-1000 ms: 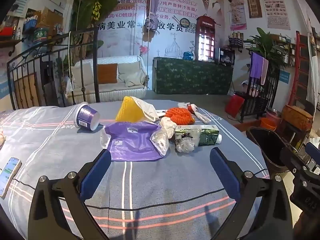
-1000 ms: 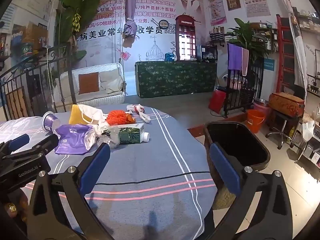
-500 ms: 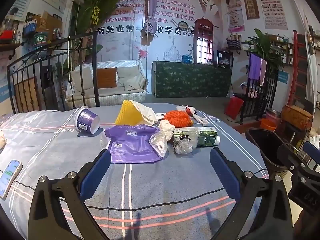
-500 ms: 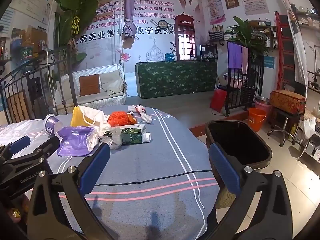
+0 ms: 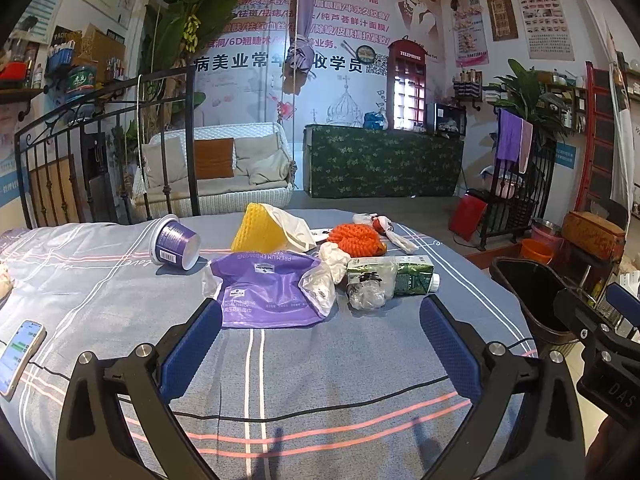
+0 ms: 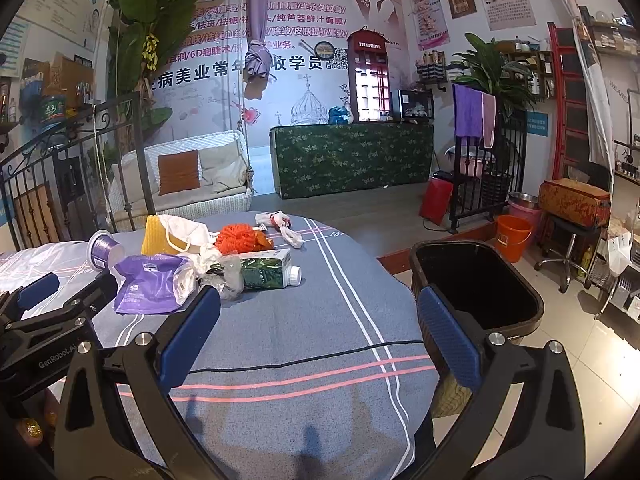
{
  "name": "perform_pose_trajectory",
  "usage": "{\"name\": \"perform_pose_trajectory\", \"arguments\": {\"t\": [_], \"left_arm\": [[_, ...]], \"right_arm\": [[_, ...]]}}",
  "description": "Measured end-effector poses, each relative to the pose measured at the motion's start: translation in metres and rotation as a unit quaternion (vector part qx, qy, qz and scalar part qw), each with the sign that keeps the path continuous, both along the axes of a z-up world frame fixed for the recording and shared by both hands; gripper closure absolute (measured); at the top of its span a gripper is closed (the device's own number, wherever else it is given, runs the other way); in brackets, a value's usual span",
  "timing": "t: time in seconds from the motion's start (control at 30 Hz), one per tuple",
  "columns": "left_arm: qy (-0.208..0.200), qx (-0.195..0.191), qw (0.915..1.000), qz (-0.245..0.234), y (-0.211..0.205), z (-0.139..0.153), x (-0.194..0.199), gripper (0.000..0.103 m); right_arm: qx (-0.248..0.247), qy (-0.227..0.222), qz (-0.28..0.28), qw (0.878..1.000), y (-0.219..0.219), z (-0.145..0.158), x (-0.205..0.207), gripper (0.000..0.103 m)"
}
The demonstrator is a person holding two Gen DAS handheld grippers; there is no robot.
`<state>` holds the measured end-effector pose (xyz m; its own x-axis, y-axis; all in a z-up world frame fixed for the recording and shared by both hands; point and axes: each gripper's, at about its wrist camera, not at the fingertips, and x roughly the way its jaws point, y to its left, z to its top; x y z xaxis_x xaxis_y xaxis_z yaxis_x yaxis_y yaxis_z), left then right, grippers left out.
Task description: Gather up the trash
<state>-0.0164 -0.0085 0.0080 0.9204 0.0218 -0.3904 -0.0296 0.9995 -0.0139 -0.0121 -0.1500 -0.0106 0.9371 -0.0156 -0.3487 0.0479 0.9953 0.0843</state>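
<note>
While both tools hang above the near edge of the table (image 5: 120, 280), nothing is caught in either of them: the left gripper (image 5: 320, 332) has its blue pads spread wide apart over the striped grey-blue cloth, and the right gripper (image 6: 318, 328) is spread just as wide, one pad over the cloth and the other in front of the black bin (image 6: 480, 276) that stands on the floor just beside the table's right edge. All the trash lies in a loose cluster towards the far side of the table, well apart from both tools. A purple pouch (image 5: 266, 294) lies flat nearest the left gripper, with a crumpled clear wrapper (image 5: 320, 286) resting on its right corner. Just right of that, a green carton (image 5: 404, 276) lies on its side, white cap pointing right, with a scrunched clear bag (image 5: 366, 292) against its front. Behind these sit a purple cup (image 5: 176, 242) tipped on its side, a yellow sponge (image 5: 254, 230) leaning against a white bag (image 5: 292, 226), an orange net (image 5: 354, 240), and a small white wrapper (image 5: 390, 228) furthest back. A phone (image 5: 20, 350) lies at the left edge of the cloth, screen lit
</note>
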Motion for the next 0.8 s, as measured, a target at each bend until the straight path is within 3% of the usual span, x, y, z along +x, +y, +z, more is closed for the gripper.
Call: {"name": "perform_pose_trajectory", "arguments": {"t": [0.8], "left_arm": [[-0.001, -0.001, 1.0000, -0.001, 0.0019, -0.0022, 0.0000, 0.005]], "right_arm": [[0.002, -0.009, -0.001, 1.000, -0.0015, 0.0025, -0.0060, 0.005]]}}
